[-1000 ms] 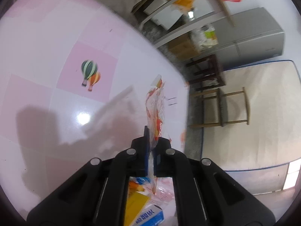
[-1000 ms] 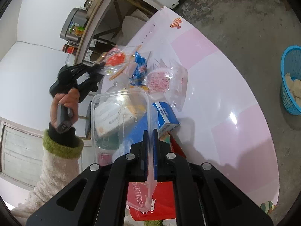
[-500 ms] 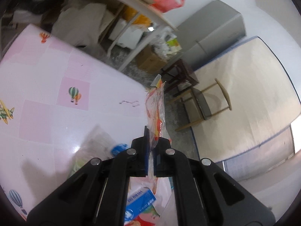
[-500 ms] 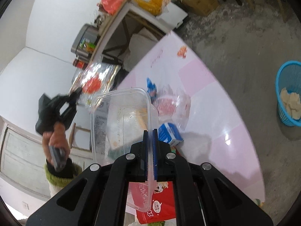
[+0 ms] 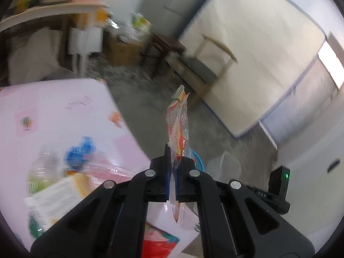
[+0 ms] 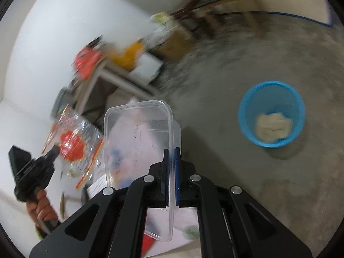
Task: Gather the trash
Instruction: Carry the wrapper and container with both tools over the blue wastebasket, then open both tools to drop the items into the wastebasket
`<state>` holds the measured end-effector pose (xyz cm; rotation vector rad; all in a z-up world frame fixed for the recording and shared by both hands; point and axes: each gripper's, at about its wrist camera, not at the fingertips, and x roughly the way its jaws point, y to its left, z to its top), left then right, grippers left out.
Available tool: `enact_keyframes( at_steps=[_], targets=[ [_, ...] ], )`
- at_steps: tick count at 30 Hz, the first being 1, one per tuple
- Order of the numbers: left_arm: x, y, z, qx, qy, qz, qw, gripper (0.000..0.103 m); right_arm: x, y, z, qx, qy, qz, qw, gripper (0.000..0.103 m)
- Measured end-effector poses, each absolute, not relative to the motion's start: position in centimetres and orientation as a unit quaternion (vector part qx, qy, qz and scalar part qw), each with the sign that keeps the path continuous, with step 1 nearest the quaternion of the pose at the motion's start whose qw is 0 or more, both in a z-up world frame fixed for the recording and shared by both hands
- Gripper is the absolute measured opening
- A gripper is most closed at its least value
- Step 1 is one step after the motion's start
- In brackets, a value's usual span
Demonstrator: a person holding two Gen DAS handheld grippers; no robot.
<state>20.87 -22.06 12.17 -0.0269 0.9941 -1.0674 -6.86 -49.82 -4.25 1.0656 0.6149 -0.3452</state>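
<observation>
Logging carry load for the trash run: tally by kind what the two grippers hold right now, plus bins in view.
Clear snack wrapper with red print, in left gripper: 1
Clear plastic container, in right gripper: 1
Blue waste basket: 1
Total: 3

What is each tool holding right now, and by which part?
Left tool: clear red-printed plastic wrapper, pinched near its lower end. Right tool: clear rectangular plastic container, by its rim.
</observation>
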Motion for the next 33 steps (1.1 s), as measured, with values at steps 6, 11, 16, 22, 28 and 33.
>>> enact_keyframes(
  at_steps=[6,11,16,22,28,33],
  targets=[
    [16.7,-34.0,7.3,0.086,0.472,-0.503,0.719,0.002,-12.1,-55.0,-9.9,0.530,0.296,-0.258,0.752,0.004],
    [14.7,-41.4,2.0,0.127,0.506,-0.493,0.696,0.002,-12.8,-58.6,-15.3,0.546,0.321,-0.293,0.716,0.004],
    [14.8,-47.8,-3.6,0.158,0.545,-0.475,0.673,0.002,-11.2,-62.5,-19.5,0.555,0.349,-0.310,0.689,0.004],
    [16.1,-52.1,-6.9,0.124,0.573,-0.453,0.672,0.048,-7.7,-68.8,-24.0,0.561,0.374,-0.331,0.660,0.033],
    [15.6,-50.9,-6.6,0.122,0.574,-0.455,0.669,0.048,-8.6,-70.6,-27.5,0.563,0.366,-0.385,0.633,0.051],
    [16.1,-48.4,-2.6,0.128,0.544,-0.472,0.681,0.048,-10.4,-69.0,-26.5,0.547,0.354,-0.390,0.651,0.051]
  ],
)
